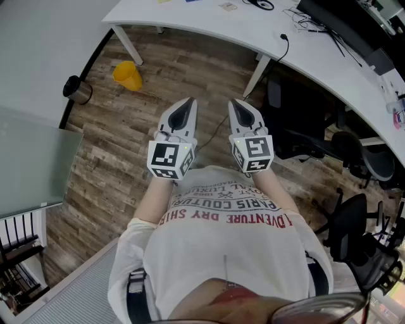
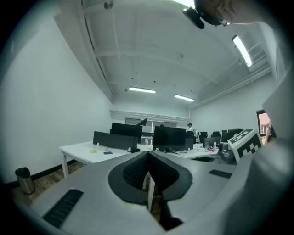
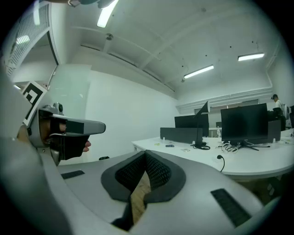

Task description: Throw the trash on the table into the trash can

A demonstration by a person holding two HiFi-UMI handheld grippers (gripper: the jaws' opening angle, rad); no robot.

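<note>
Floor (image 1: 114, 142); left tongs (image 1: 188, 106), right tongs (image 1: 239, 106) level

table (image 1: 202, 22) cut off; small items (image 1: 228, 6) indistinct

Bright ceiling lights (image 2: 142, 90), fisheye-warped edges

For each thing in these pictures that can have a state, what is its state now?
left gripper: jaws shut, nothing between them.
right gripper: jaws shut, nothing between them.
trash can: upright on the floor.
monitor: screen dark.
ceiling light: on.
</note>
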